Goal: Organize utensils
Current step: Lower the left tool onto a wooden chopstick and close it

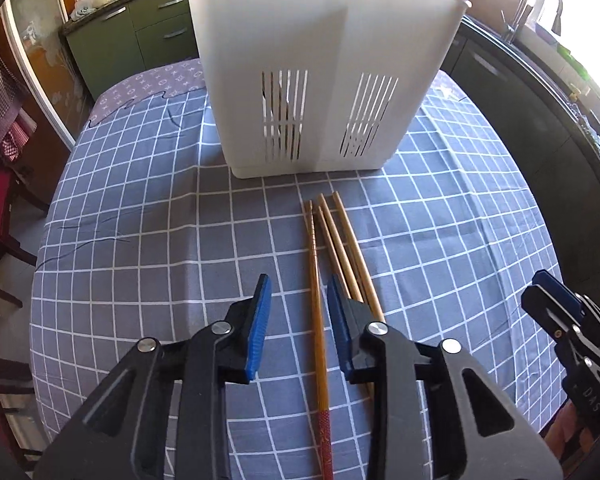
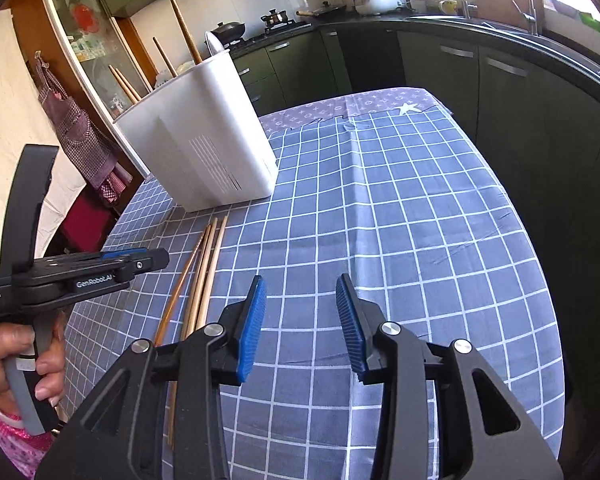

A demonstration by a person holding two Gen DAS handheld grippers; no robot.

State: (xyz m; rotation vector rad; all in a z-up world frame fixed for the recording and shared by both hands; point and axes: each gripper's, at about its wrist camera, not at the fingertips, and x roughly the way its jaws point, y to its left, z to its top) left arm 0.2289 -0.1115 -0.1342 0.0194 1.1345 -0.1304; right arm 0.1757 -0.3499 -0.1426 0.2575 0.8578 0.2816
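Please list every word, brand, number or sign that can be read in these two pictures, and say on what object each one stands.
"GenRobot.AI": on the side of the left tongs, seen from the right wrist.
"DAS": on the body of the right tongs, seen from the left wrist.
Small white print at the rear of the left tongs: too small to read.
Pattern on the purple cloth: signs only, no readable words.

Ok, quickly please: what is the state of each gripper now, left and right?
Left gripper: open, one red-handled chopstick lies between its jaws, not gripped.
Right gripper: open, holding nothing, only tablecloth beneath.
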